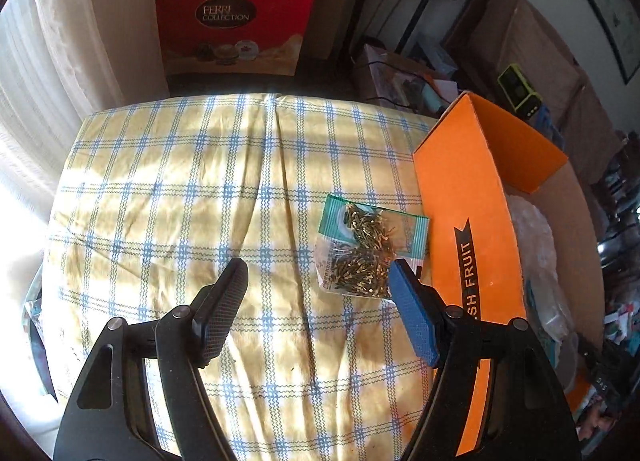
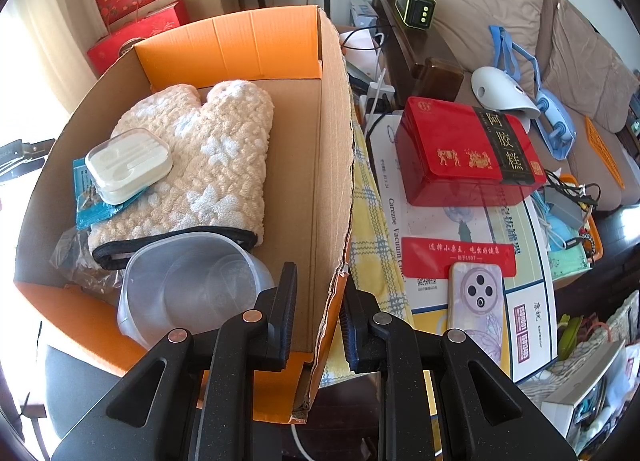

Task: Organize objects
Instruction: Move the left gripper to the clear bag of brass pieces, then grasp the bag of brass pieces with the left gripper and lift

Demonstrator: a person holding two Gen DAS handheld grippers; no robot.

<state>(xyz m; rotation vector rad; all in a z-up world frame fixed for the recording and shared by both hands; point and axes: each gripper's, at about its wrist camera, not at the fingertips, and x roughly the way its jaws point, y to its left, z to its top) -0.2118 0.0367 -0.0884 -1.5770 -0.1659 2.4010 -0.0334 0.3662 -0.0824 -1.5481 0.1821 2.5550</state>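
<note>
1. Left gripper [image 1: 316,281], jaws apart and empty, hangs over the bag of screws [image 1: 362,257] on the checked cloth [image 1: 180,189].
2. Right gripper [image 2: 318,297] clamps the box wall [image 2: 332,165], probably steadying the orange box [image 1: 468,197] for loading.

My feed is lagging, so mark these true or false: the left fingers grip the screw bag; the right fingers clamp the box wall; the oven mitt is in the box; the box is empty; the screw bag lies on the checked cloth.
1. Left gripper grips the screw bag: false; open, bag lies free.
2. Right gripper clamps the box wall: true.
3. Oven mitt is in the box: true.
4. Box is empty: false; it also holds a clear tub.
5. Bag lies on the checked cloth: true.
</note>
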